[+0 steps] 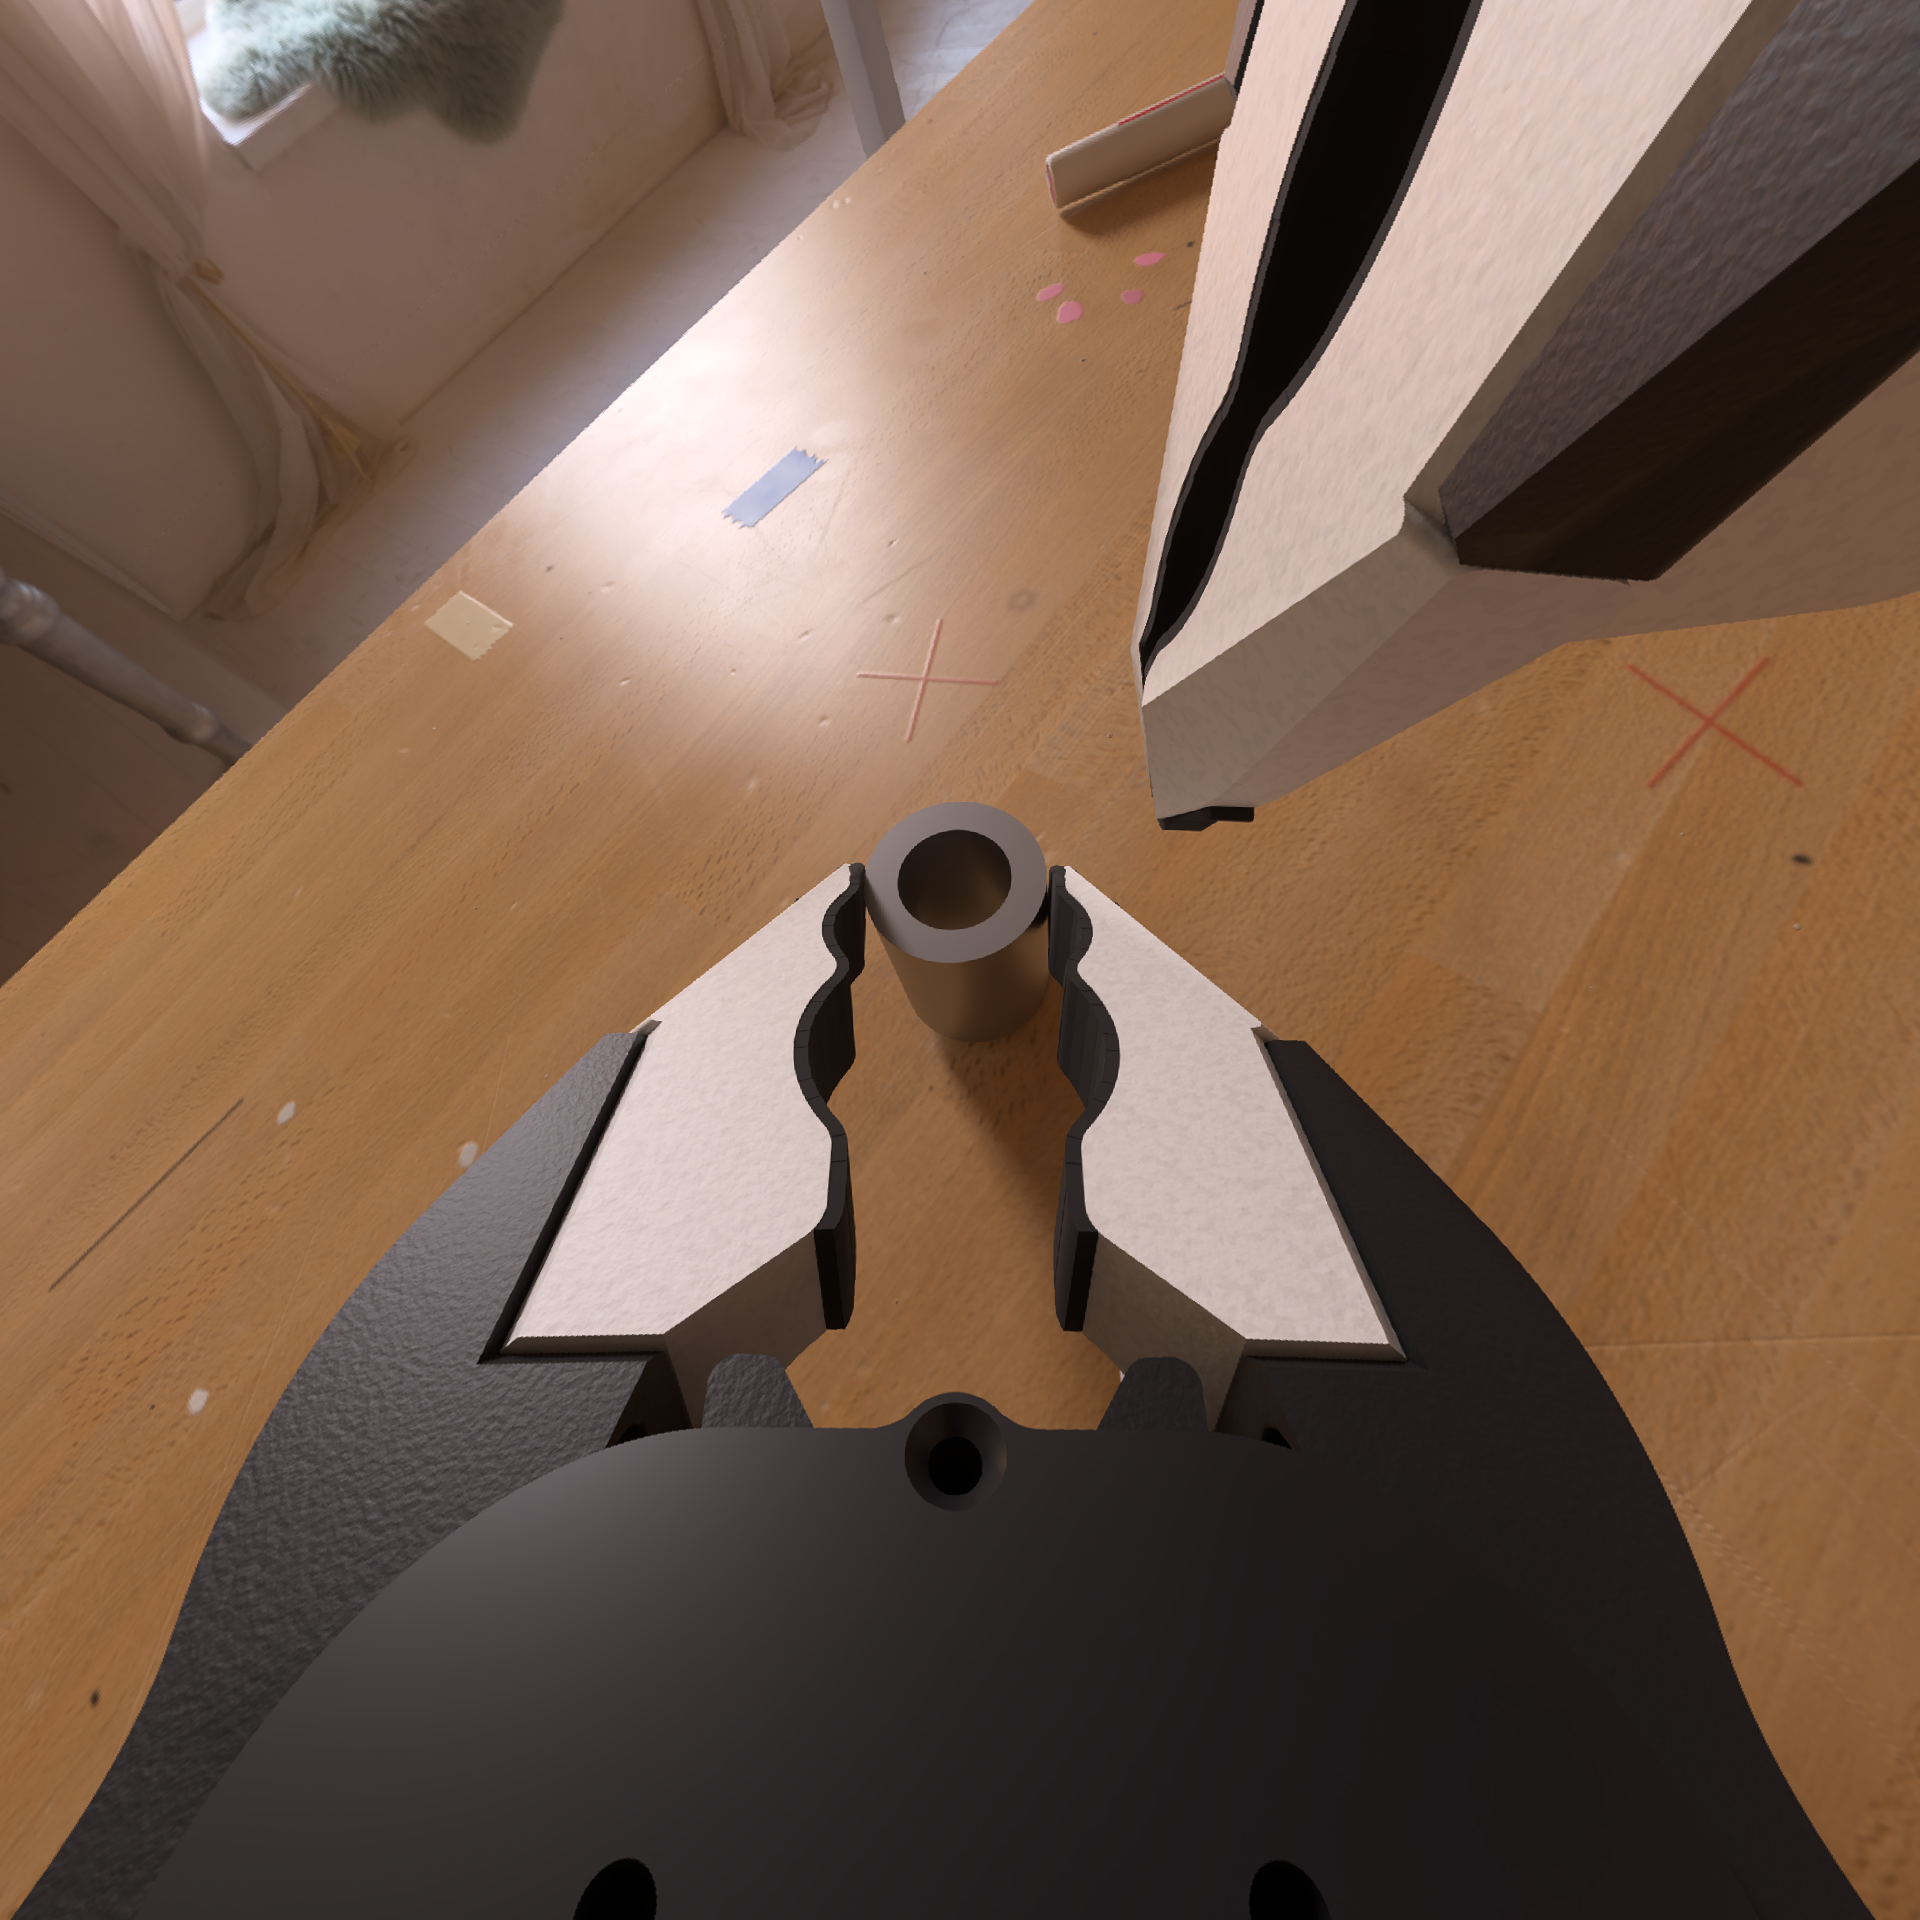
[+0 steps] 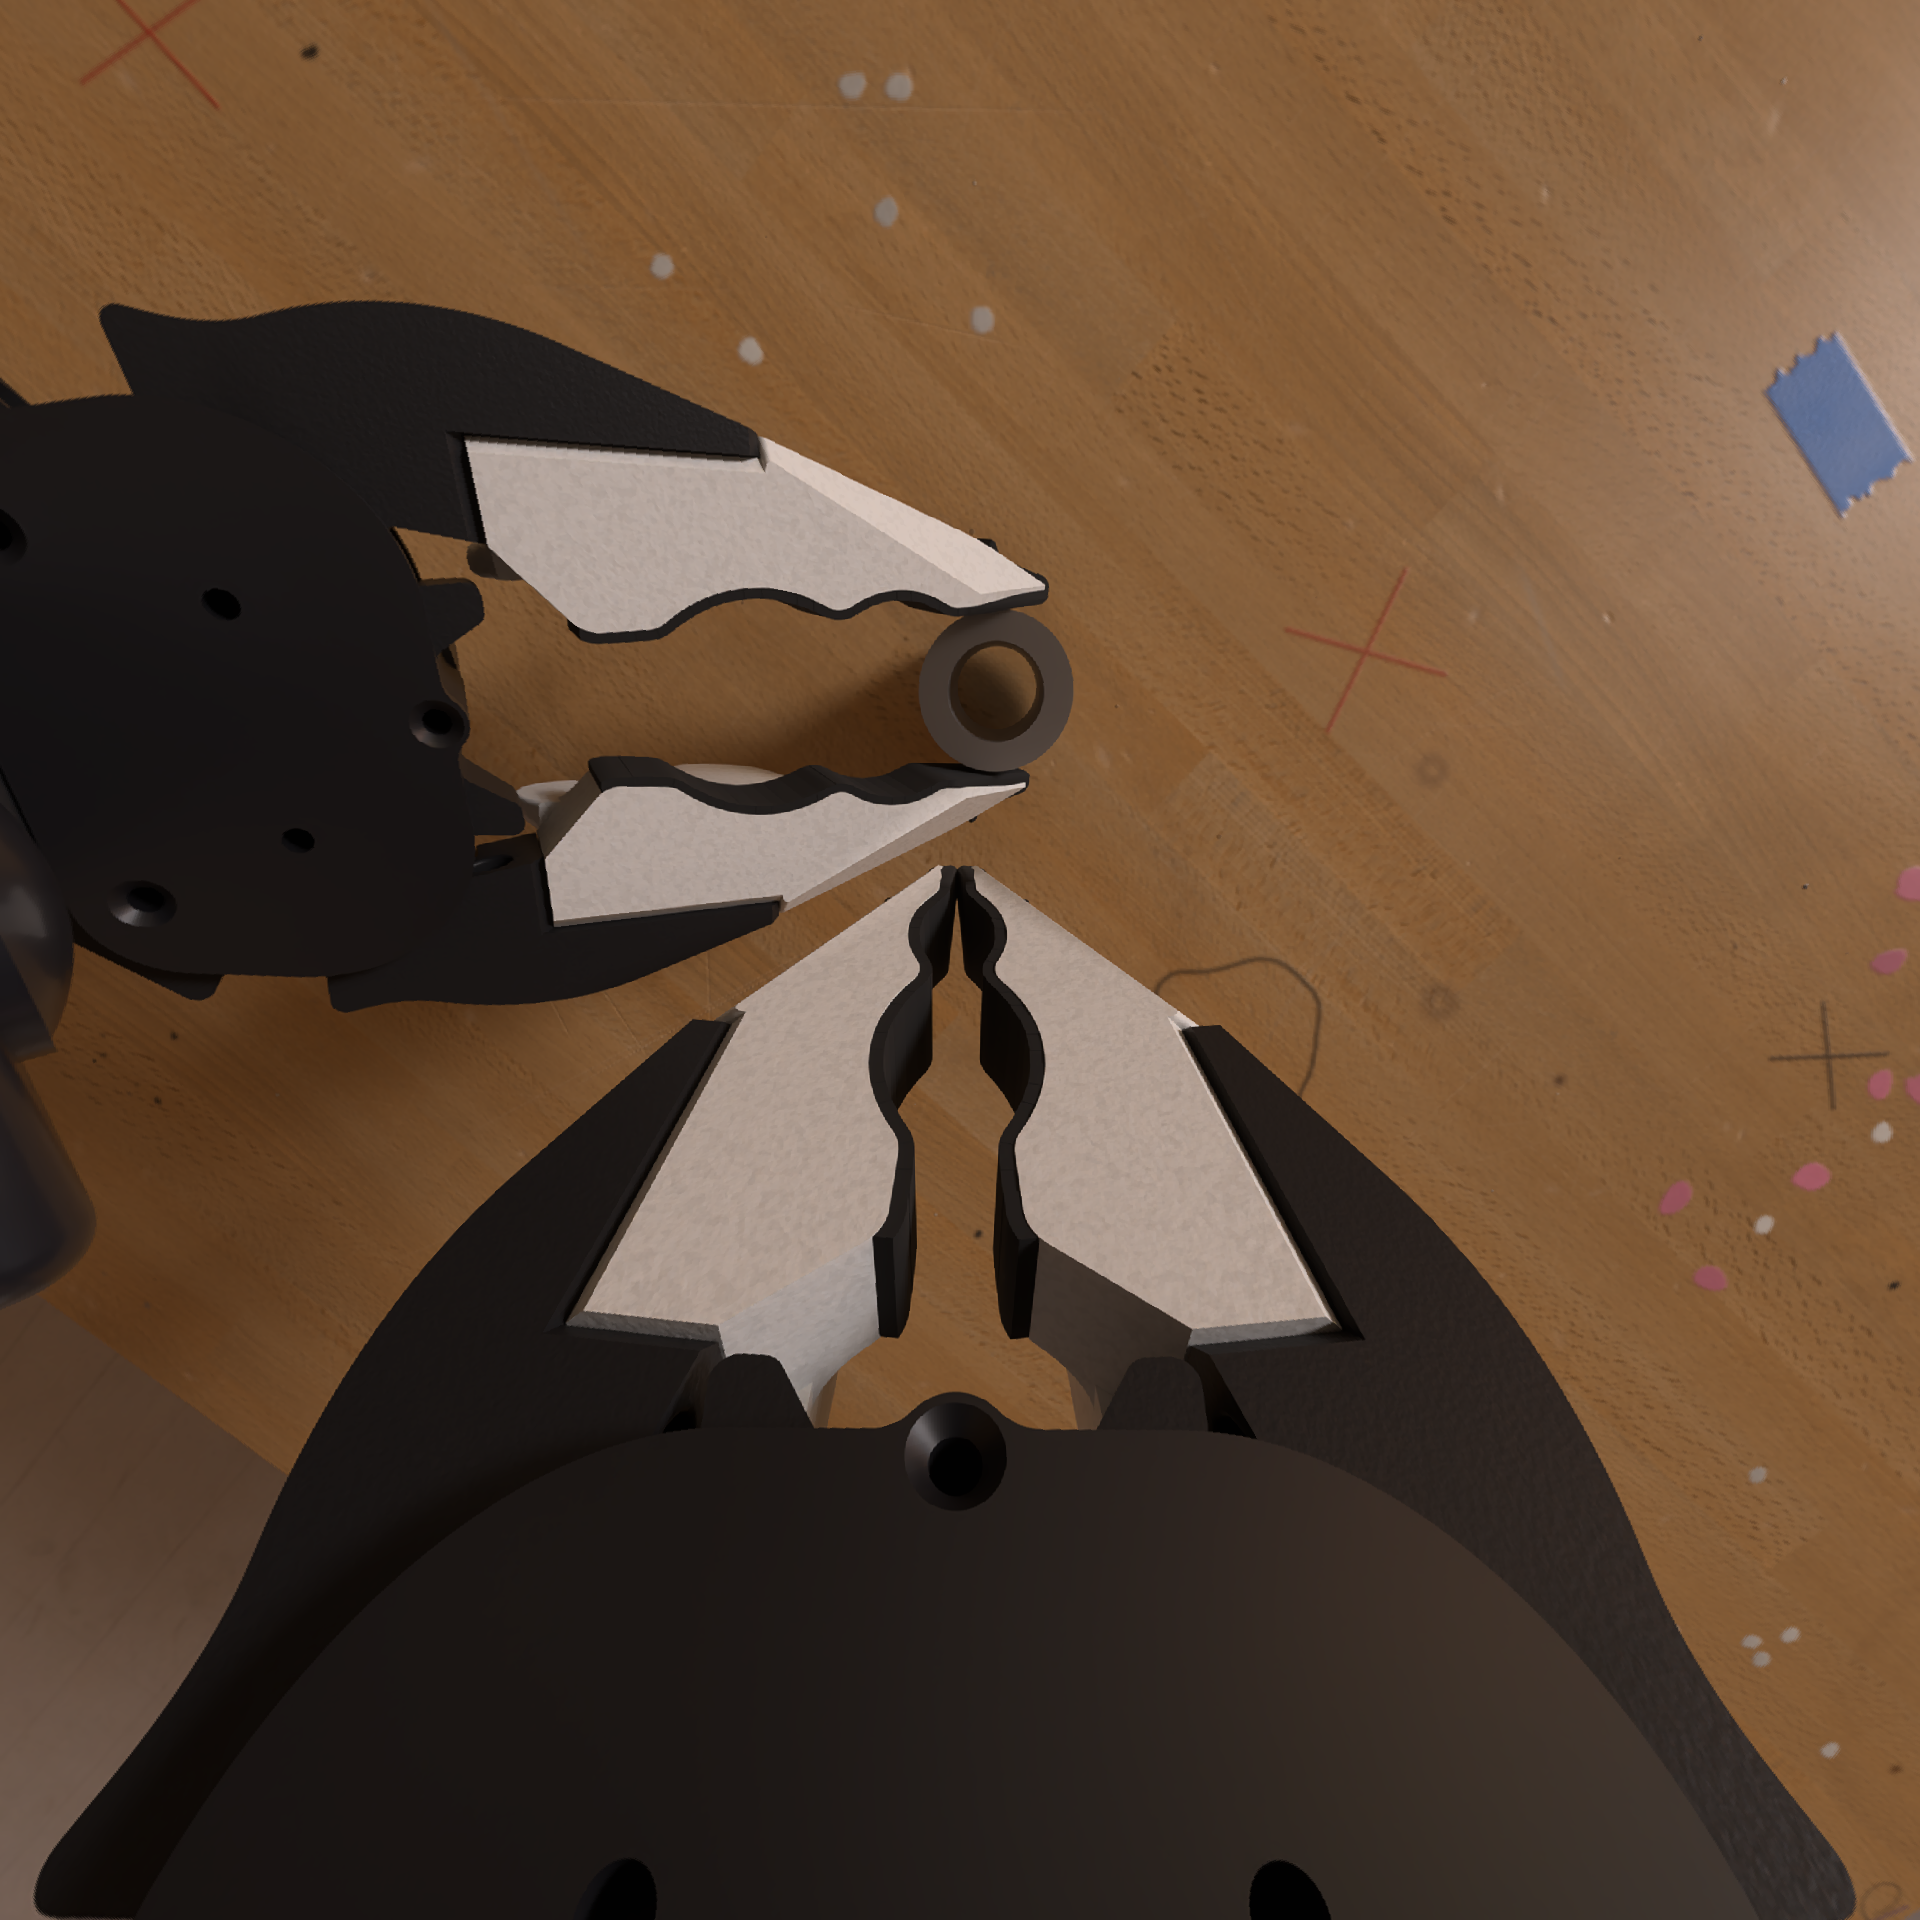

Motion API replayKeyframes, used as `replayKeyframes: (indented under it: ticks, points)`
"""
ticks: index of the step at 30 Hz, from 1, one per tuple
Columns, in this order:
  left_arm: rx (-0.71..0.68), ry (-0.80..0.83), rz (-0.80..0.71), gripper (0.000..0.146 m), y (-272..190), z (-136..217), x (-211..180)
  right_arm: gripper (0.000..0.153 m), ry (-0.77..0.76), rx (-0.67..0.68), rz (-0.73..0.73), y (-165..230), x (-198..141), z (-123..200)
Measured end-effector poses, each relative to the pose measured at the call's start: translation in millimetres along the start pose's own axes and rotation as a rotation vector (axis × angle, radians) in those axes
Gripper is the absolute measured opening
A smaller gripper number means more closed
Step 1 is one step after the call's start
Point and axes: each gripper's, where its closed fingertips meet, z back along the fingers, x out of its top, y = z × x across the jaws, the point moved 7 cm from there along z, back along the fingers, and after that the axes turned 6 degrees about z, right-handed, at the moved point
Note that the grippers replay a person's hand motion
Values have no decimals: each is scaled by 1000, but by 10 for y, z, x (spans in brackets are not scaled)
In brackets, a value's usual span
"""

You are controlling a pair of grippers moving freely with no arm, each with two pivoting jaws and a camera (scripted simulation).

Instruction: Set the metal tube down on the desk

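Note:
A short grey metal tube [image 1: 971, 977] stands upright between the fingertips of my left gripper [image 1: 956, 883], open end up. Both fingertips touch its sides, so the gripper is shut on it. The tube's lower end is at the wooden desk [image 1: 520, 935] surface or just above it; I cannot tell which. In the right wrist view the tube [image 2: 940, 691] shows from above, held by the left gripper [image 2: 1029, 686]. My right gripper [image 2: 956, 873] is shut and empty, its tips just beside the left gripper's lower finger. It also shows in the left wrist view [image 1: 1195, 810], hanging over the desk right of the tube.
The desk bears a blue tape strip [image 1: 774, 488], a beige tape patch [image 1: 468, 623], red cross marks [image 1: 925, 681] and pink spots [image 1: 1060, 301]. A cardboard roll [image 1: 1132, 156] lies at the far end. The desk's edge [image 1: 312, 707] runs along the left, with floor beyond.

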Motion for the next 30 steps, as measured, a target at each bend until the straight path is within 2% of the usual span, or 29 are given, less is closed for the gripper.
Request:
replayKeyframes:
  ticks: [16, 30]
  points:
    - [-11, 14, -12, 35, -13, -5, 2, 0, 55, 11, -27, -3, -13, -15]
    - [-2, 33, -32, 36, -3, -16, 0, 0, 7, 49, -38, -24, -36, -31]
